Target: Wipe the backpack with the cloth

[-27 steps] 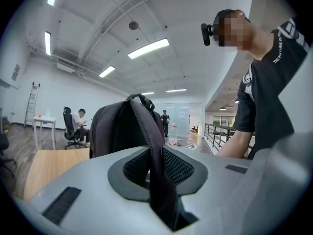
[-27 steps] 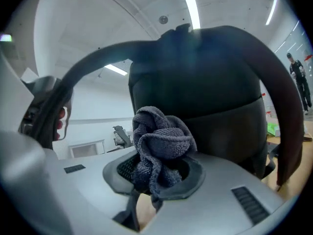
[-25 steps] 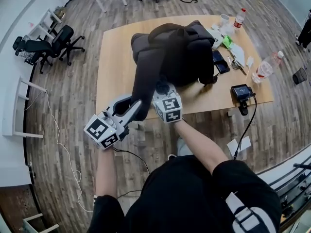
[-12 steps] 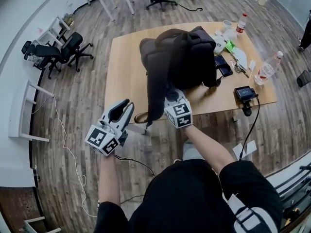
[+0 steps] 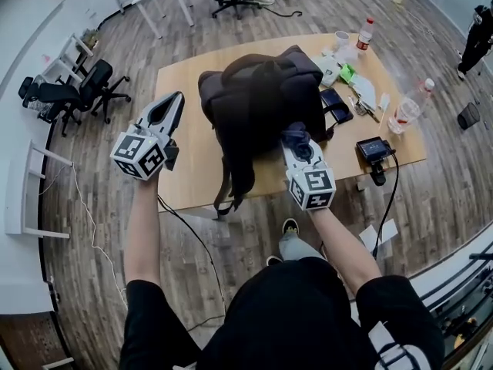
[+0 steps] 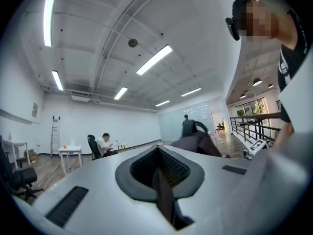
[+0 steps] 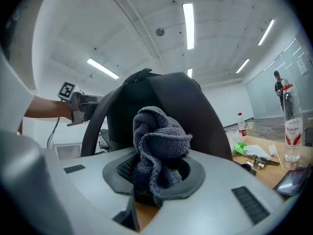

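In a big open office with a wood-plank floor (image 5: 115,153), white walls and long strip lights (image 6: 154,59) on a curved ceiling, a pale wooden counter (image 5: 181,129) stands in the middle of the room. Black office chairs (image 5: 73,91) sit off to its left, and a ladder (image 6: 55,131) leans against the far wall, near a person seated at a small white table (image 6: 68,153).

A dark backpack (image 5: 258,99) stands upright on the counter near its middle, with one strap (image 5: 231,183) hanging over the near edge.

The left claw (image 5: 176,99) is held up in the air to the left of the backpack, well apart from it. Its jaws are closed together with nothing in them.

The right claw (image 5: 294,139) is low at the backpack's near right side. Its jaws are clamped on a bunched grey cloth (image 7: 159,146), which sits right up against the backpack's dark fabric.

The counter's right end holds small clutter:
- a clear plastic bottle (image 5: 406,108)
- a red-labelled bottle (image 5: 364,31)
- a white cup (image 5: 341,37)
- a green packet (image 5: 348,72)
- a dark flat phone or tablet (image 5: 337,102)
- a small black device (image 5: 371,149) at the near edge, with a cable running down to the floor
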The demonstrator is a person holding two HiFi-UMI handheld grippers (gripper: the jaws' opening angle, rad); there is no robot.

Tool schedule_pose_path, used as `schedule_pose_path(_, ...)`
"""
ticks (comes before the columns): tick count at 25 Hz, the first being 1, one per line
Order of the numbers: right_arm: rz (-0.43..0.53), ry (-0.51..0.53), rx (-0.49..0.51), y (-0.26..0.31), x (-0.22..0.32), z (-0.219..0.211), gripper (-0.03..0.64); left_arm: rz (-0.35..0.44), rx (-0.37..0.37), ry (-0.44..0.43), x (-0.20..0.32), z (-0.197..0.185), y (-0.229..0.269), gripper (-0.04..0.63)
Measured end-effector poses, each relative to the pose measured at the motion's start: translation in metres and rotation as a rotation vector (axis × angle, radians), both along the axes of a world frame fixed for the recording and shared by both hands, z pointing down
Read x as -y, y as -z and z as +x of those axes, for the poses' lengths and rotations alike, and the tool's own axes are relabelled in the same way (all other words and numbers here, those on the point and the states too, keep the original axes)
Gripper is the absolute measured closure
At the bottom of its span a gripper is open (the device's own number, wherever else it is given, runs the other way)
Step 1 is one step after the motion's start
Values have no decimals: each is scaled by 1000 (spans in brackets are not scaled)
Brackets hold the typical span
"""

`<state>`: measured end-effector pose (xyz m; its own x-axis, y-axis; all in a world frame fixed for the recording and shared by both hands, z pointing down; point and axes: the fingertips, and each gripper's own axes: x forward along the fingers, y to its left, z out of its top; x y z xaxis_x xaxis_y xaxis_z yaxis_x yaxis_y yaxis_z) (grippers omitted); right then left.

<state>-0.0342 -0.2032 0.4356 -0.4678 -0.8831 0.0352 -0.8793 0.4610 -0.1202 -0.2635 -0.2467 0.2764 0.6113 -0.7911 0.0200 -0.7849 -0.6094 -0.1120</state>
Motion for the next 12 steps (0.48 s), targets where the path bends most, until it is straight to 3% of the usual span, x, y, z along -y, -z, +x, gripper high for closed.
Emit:
schedule_pose_path(5, -19, 35, 34, 10, 15, -2, 526, -16, -66, 102, 98, 1, 32, 577)
schedule_pose_path(7, -26, 44, 35, 10, 17, -4, 526, -50, -42, 120, 127, 9, 29, 577)
schedule_pose_path(9, -34, 54, 26, 9, 23, -4, 526, -77, 45, 116, 148, 23, 19, 577)
schedule_pose_path(12, -54, 82, 21, 9, 32, -6, 526, -116, 257, 75, 169, 47, -8, 577)
